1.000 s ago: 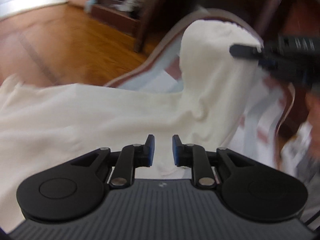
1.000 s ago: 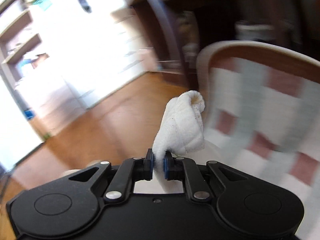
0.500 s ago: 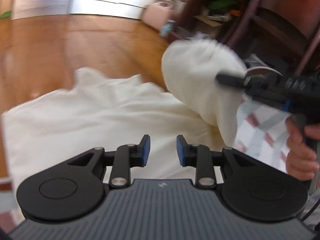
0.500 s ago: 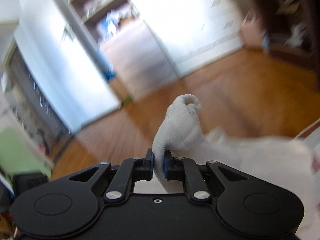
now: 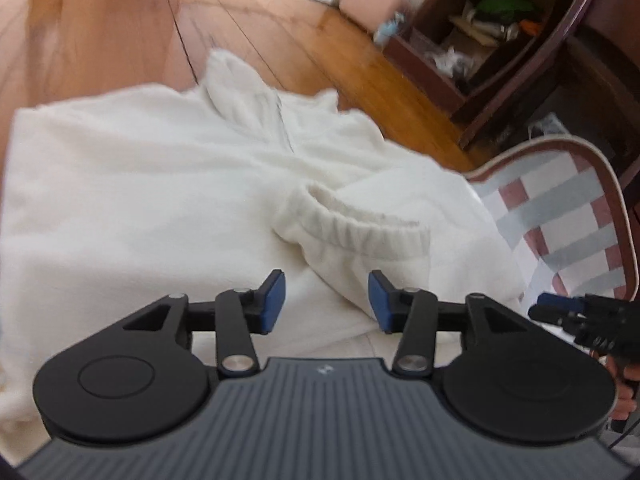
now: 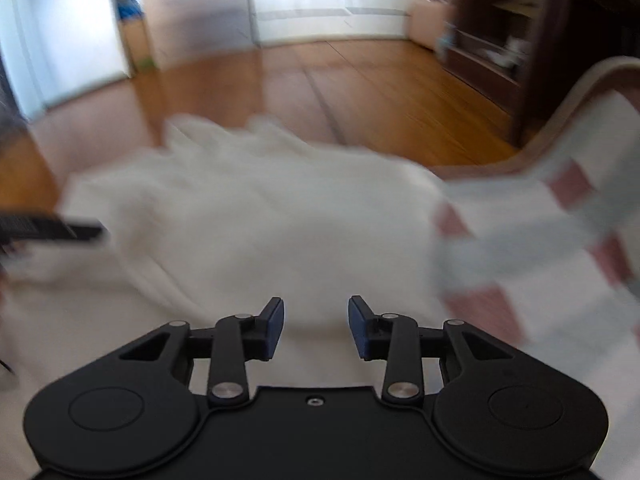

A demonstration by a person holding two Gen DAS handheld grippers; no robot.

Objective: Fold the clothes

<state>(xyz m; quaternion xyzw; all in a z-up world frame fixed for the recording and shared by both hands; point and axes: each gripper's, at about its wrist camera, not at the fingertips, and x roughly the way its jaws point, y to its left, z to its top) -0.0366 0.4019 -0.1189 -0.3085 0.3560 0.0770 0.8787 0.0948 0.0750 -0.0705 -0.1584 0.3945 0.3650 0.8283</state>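
A white knit sweater (image 5: 140, 184) lies spread on the checked surface, one sleeve folded across its body with the ribbed cuff (image 5: 360, 232) lying on top. My left gripper (image 5: 326, 300) hovers just short of that cuff; its jaws are opening and nothing is between them. In the right wrist view the sweater (image 6: 260, 220) is blurred. My right gripper (image 6: 316, 326) is over its near edge, jaws opening, with no cloth between the pads. The right gripper (image 5: 560, 312) also shows at the right edge of the left view, and the left gripper's fingers (image 6: 60, 230) at the left edge of the right view.
The sweater rests on a cushion (image 5: 560, 220) checked in white, grey and red with a brown rim. Beyond it are a wooden floor (image 5: 100, 32), a dark wooden shelf unit (image 5: 500, 32) full of clutter and a pink box (image 5: 368, 0). A hand (image 5: 626, 396) holds the right gripper.
The right gripper has let go of the sleeve cuff it held raised and come down. The sleeve now lies across the sweater's body. Both grippers' jaws have widened.
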